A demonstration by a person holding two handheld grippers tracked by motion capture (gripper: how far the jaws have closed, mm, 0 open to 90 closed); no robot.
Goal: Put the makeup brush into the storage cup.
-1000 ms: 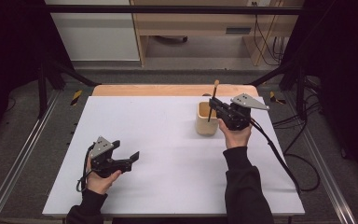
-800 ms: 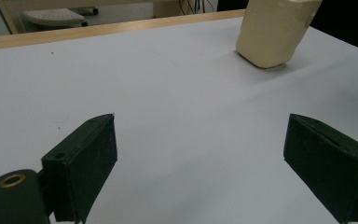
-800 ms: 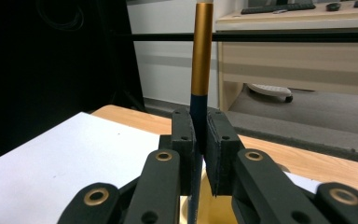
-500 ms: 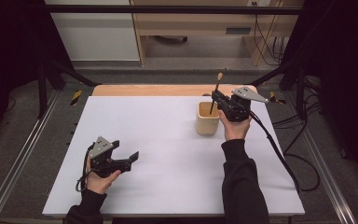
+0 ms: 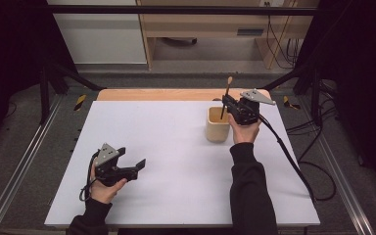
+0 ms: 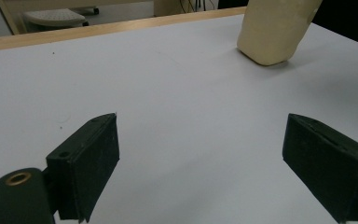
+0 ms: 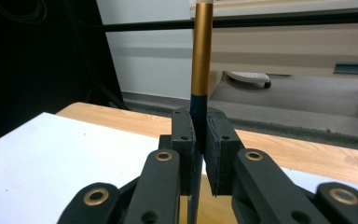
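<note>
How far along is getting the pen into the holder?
Done: the right gripper is clamped on the pen, near upright. In hand: its lower end is at the mouth of the beige holder. Left: lower it in and let go. The left gripper rests open on the table.

A white surface [image 5: 176, 161] with a wooden strip [image 5: 156, 94] along its far edge stands inside a black metal frame [image 5: 186, 10]. Grey carpet floor [image 5: 34, 142] lies around it. Beyond the far edge stand a white cabinet [image 5: 98, 34] and a pale wooden shelf unit [image 5: 205, 29]. Black cables [image 5: 279, 34] hang near the far right corner. Both sides fall into darkness.
</note>
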